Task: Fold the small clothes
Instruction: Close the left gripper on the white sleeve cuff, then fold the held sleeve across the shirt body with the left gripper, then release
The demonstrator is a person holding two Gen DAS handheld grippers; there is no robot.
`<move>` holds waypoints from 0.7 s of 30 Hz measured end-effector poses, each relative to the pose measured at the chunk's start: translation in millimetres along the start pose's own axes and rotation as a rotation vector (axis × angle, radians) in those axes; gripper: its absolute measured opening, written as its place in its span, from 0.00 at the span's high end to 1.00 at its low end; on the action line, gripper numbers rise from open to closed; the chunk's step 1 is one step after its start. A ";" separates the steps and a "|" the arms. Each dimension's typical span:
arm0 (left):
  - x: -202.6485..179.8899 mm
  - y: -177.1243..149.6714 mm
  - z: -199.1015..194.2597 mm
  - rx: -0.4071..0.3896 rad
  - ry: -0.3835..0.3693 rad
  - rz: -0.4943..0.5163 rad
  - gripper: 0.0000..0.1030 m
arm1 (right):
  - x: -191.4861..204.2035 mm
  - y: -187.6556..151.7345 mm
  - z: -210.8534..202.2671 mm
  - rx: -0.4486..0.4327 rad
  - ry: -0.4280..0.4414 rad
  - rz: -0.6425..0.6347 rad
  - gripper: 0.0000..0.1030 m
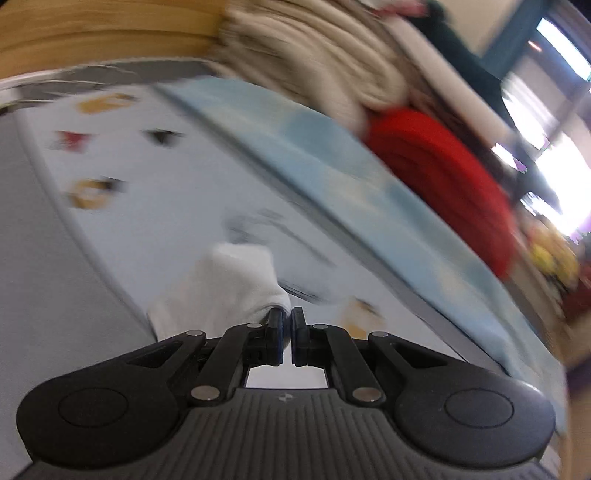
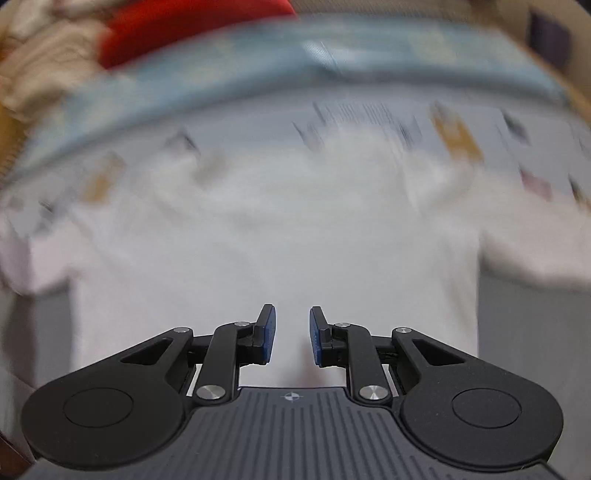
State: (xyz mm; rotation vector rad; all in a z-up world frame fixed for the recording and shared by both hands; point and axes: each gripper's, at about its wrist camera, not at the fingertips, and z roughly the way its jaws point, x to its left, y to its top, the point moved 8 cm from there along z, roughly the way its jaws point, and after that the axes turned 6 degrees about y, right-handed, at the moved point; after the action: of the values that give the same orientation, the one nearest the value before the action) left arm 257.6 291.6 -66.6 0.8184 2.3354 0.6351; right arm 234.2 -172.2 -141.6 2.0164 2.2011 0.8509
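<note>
A small white shirt (image 2: 273, 236) lies spread on a pale printed sheet (image 2: 517, 147), sleeves out to both sides; the view is blurred by motion. My right gripper (image 2: 291, 325) is open and empty, hovering over the shirt's lower body. In the left wrist view my left gripper (image 1: 286, 317) is shut on a bunched corner of the white shirt (image 1: 229, 284), lifted off the sheet (image 1: 147, 221).
A light blue cloth (image 1: 332, 166) borders the sheet. Behind it lie a red garment (image 1: 450, 177) and a beige knitted pile (image 1: 314, 48). A wooden surface (image 1: 92, 33) runs at the far left. Yellow items (image 1: 550, 258) sit at the right.
</note>
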 end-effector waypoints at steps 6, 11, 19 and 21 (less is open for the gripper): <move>-156.5 -91.8 -12.1 0.142 -0.224 0.200 0.97 | -10.5 6.3 14.1 -0.026 -0.006 -0.021 0.77; -266.0 -203.0 -38.0 0.382 -0.499 0.417 0.91 | -31.7 8.3 26.1 -0.025 -0.008 0.021 0.77; -241.4 -183.0 -11.4 0.297 -0.310 0.440 0.79 | -45.1 17.8 43.0 -0.037 0.030 0.072 0.76; -217.1 -164.7 5.5 0.289 -0.190 0.396 0.79 | -45.9 21.2 48.0 -0.031 0.036 0.094 0.74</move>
State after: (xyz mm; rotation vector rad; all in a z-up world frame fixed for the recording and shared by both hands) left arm 335.3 31.5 -90.2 1.4303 2.1323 0.3574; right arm 279.0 -197.3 -188.7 2.1213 2.1122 0.9316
